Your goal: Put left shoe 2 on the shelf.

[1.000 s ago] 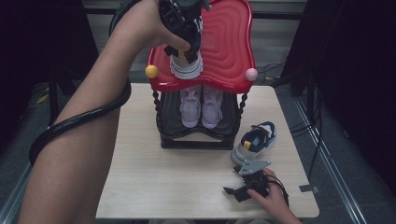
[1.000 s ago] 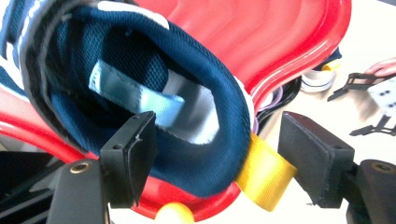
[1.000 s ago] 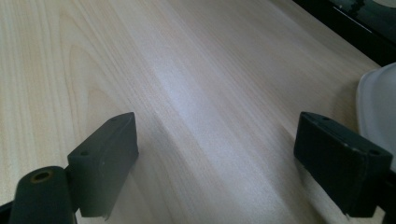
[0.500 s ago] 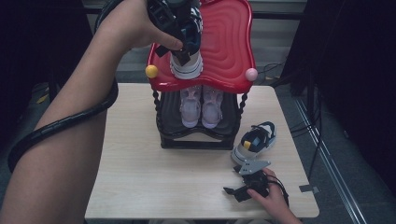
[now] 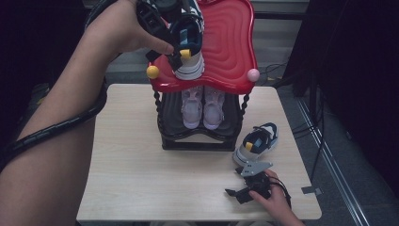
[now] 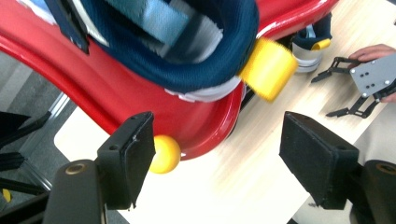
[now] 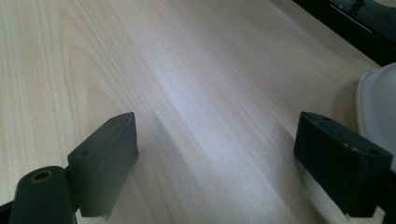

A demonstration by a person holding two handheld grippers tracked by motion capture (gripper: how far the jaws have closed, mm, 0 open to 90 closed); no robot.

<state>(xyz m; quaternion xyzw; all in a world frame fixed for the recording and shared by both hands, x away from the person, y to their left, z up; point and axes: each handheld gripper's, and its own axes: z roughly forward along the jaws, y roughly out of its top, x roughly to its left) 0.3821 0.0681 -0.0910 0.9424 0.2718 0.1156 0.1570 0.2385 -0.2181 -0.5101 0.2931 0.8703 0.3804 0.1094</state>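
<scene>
Left jaws: I read them as spread wide in the left gripper view, pads clear of everything; left gripper (image 6: 217, 156).
Shoe vs left jaws: the navy shoe (image 6: 187, 51) sits just beyond the pads, its heel with the yellow heel tab (image 6: 267, 69) toward me, not pinched and not between the pads.
Shoe location: on the red top shelf (image 5: 230, 52) of the shoe rack (image 5: 197, 134), near its front edge; seen from the high view the left gripper (image 5: 181, 52) hangs at the heel.
Right jaws: spread, nothing between them; right gripper (image 7: 215, 158) low over bare counter (image 7: 187, 84).
Right hand: in the high view the right gripper (image 5: 249, 188) rests at the counter's near right part, just beside the second shoe (image 5: 256, 143) lying there.
Hidden / unclear: the shoe's toe is cut off at the top edge of the left gripper view; the heel tab is blurred. I cannot tell whether the pale curved thing (image 7: 378, 102) at the right edge of the right gripper view is the second shoe's sole.
Lower shelf: a pink pair (image 5: 203, 106) stands side by side, toes partly under the red shelf.
Change since earlier frames: my left hand has drawn slightly back toward the shelf's front; the shoe stays on the shelf. Right hand unchanged.
</scene>
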